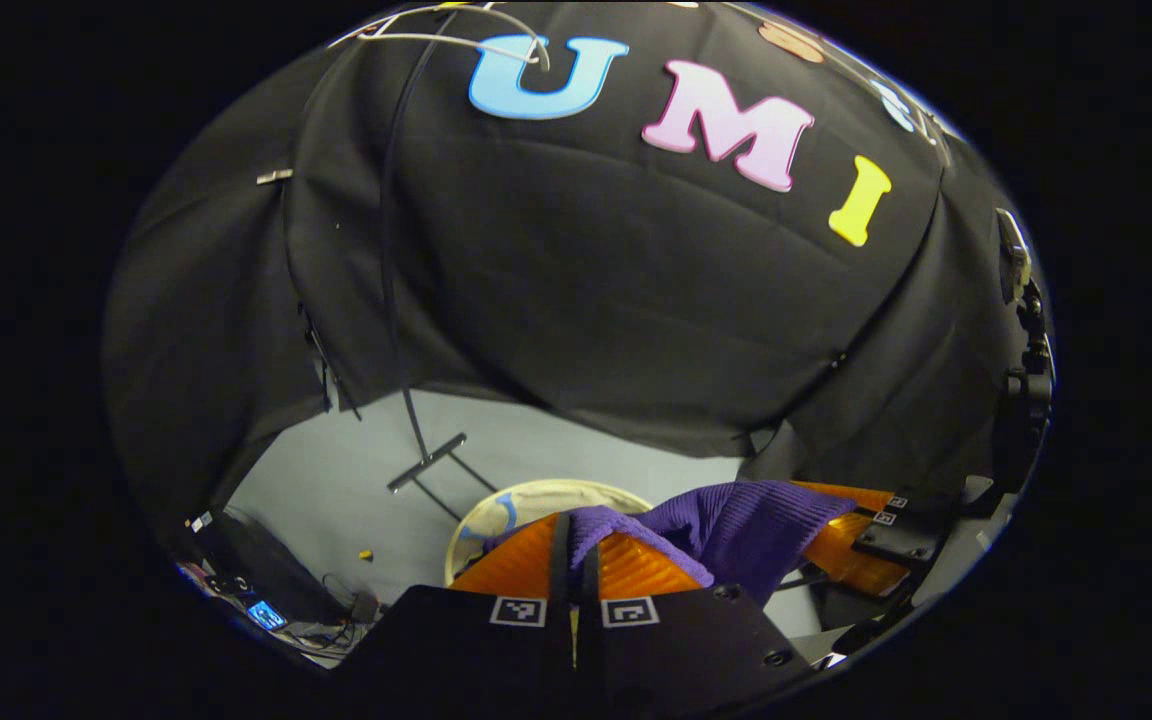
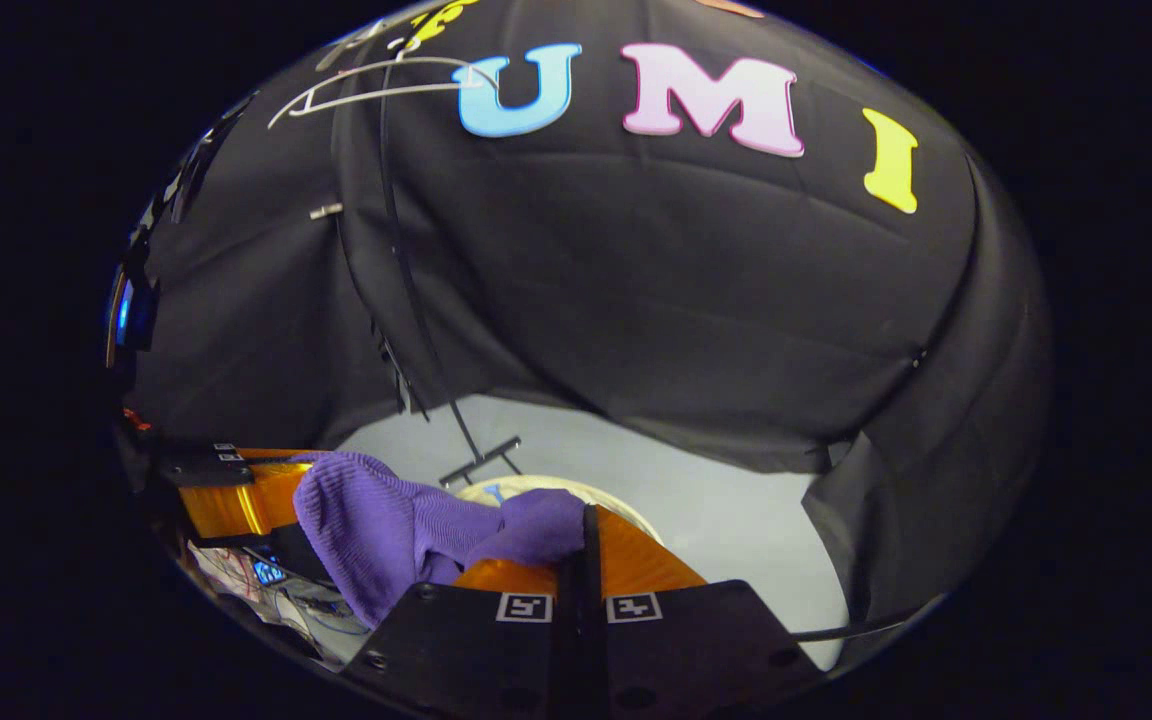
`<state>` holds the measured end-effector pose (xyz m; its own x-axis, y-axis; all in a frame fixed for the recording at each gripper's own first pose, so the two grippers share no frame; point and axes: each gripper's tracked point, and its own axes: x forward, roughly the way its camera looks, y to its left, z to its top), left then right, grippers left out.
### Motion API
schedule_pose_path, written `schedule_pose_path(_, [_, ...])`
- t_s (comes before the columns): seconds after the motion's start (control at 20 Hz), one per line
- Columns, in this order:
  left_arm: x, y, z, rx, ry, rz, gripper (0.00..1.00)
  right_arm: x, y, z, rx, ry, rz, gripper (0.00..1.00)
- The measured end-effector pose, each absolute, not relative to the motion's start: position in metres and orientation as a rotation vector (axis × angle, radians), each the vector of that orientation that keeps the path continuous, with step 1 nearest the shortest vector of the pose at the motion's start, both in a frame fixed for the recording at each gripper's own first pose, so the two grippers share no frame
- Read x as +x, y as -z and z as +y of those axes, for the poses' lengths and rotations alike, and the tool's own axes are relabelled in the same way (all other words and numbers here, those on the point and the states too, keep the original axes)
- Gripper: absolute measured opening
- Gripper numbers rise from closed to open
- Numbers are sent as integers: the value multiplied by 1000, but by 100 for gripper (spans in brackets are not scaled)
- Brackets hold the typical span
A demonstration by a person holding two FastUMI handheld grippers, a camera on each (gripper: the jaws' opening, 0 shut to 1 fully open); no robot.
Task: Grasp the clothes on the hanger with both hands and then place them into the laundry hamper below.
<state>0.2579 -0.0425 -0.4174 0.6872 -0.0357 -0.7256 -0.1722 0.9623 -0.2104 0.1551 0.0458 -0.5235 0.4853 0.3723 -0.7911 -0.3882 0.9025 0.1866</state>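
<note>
In the left gripper view, your left gripper (image 1: 576, 545) sits at the bottom of the picture with its two fingers pressed together on a fold of the purple knitted garment (image 1: 736, 525). The cloth runs from those fingers off to the right, where your right gripper (image 1: 861, 545) pinches its other end. The garment hangs slack between the two grippers, just above the rim of the round, pale laundry hamper (image 1: 536, 500) on the light floor (image 1: 336, 490). Behind the hamper, the foot of a thin black stand (image 1: 426, 462) rests on the floor, and its pole climbs to a white hanger (image 1: 456, 40) at the top of the picture, bare against the black cloth wall (image 1: 636, 300). A tangle of cables and a small lit screen (image 1: 266, 612) lie at lower left.

In the right gripper view, your right gripper (image 2: 584, 545) is clamped tight on the garment (image 2: 386, 530), which bunches to the left towards your left gripper (image 2: 236, 500), itself closed on the far end. The hamper (image 2: 546, 492) peeks out just behind the cloth, below it. The stand's foot (image 2: 481, 460) lies just beyond the hamper, and the white hanger (image 2: 376, 85) hangs at upper left.
</note>
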Motion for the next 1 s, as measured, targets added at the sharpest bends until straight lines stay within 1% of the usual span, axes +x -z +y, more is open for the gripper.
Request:
schedule_pose_path(0.05, [255, 433, -42, -263, -78, 846, 5, 148, 536, 43, -30, -465, 1000, 3])
schedule_pose_path(0.1, [252, 449, -43, -253, -82, 884, 6, 143, 550, 40, -45, -471, 1045, 5])
schedule_pose_path(0.2, [244, 479, -45, -246, -80, 959, 6, 129, 572, 33, -78, -483, 1129, 5])
schedule_pose_path(0.35, [227, 516, -51, -274, -72, 1064, 6, 120, 597, 29, -115, -484, 1195, 5])
schedule_pose_path(0.6, [214, 537, -62, -262, -68, 1186, 7, 106, 619, 18, -112, -440, 1288, 7])
schedule_pose_path(0.7, [216, 535, -65, -267, -65, 1174, 11, 101, 621, 21, -91, -447, 1308, 9])
schedule_pose_path(0.75, [220, 534, -62, -256, -78, 1156, 19, 100, 622, 22, -89, -447, 1306, 10])
schedule_pose_path(0.8, [225, 530, -59, -245, -91, 1139, 16, 103, 619, 21, -90, -447, 1297, 16])
schedule_pose_path(1.0, [222, 536, -57, -222, -114, 1142, 99, 111, 618, 14, -148, -441, 1271, 100])
